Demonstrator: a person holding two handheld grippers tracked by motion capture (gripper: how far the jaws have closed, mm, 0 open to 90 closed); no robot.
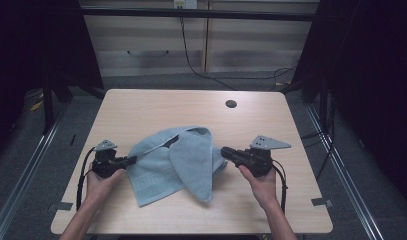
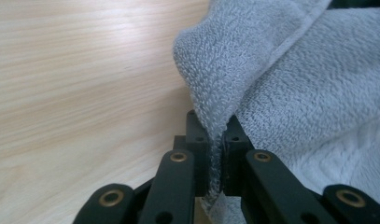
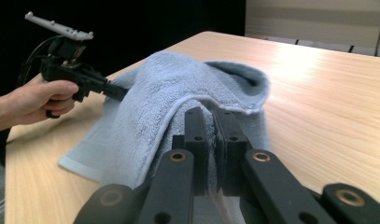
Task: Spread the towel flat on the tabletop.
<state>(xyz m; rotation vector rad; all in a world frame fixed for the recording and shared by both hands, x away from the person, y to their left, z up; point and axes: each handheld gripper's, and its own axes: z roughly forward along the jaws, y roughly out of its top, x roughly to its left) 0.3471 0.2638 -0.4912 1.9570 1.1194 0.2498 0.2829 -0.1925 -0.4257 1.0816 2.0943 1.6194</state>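
We have a light blue towel (image 1: 178, 162) lying rumpled near the middle of the table (image 1: 141, 107), partly doubled over itself, with a fold hanging toward the person's side. Its long axis runs roughly across the table, from one hand to the other. The left tool (image 1: 131, 160) is clenched on the towel's left edge, the terry cloth pinched between its jaws in the left gripper view. The right tool (image 1: 224, 151) grips the opposite side, its jaws closed on a thin edge of fabric in its own view, and sits a little higher. So the towel stretches between the two tools, each hand holding its own end; we judge that any spreading or folding turns on pulling these ends apart. Which corners are held, the folds hide.
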